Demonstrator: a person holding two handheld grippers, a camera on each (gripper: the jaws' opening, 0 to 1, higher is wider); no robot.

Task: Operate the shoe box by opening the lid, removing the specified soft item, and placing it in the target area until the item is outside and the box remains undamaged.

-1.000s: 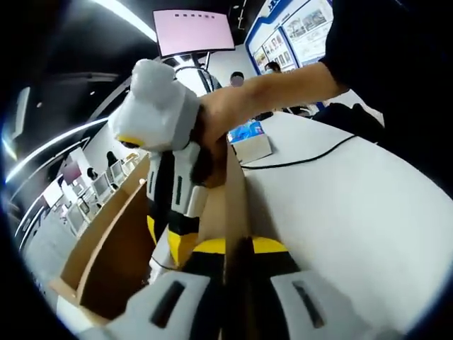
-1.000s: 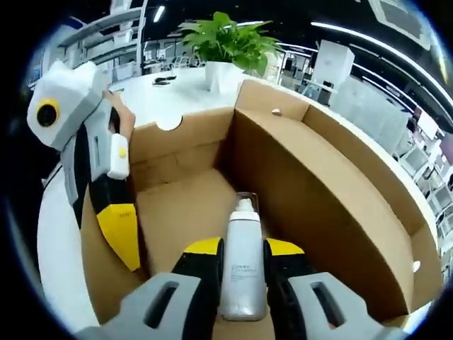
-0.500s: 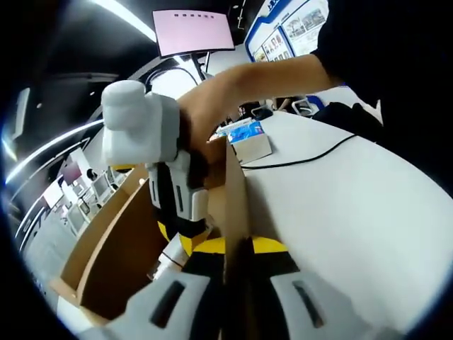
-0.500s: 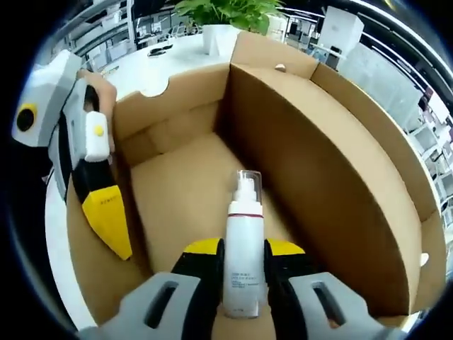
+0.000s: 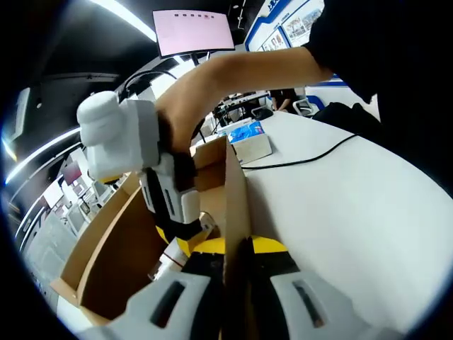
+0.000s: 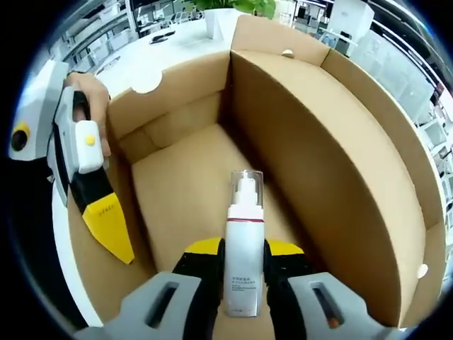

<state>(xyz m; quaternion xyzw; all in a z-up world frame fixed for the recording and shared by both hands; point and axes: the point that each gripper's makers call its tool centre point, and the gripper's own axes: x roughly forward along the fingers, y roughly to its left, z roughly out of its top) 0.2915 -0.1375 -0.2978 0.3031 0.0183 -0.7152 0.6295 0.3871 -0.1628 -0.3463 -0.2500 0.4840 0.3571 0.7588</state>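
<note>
I have the shoe box [image 6: 333, 163] open on the white table [image 5: 354, 212], its lid already up; the bottle [image 6: 244, 248] sits pinched in my right gripper [image 6: 243, 283] above the box floor, so lifting it clear and setting it in the target area remains; my left gripper [image 5: 237, 273] is pressed together on the box's near wall, steadying it; around me is an open office, with a potted plant [image 6: 237, 7] and a wall screen [image 5: 195, 32].

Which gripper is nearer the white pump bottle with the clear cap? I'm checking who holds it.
Right. The right gripper is shut on the white pump bottle over the cardboard box; the left gripper clamps the box's side wall, apart from it.
</note>
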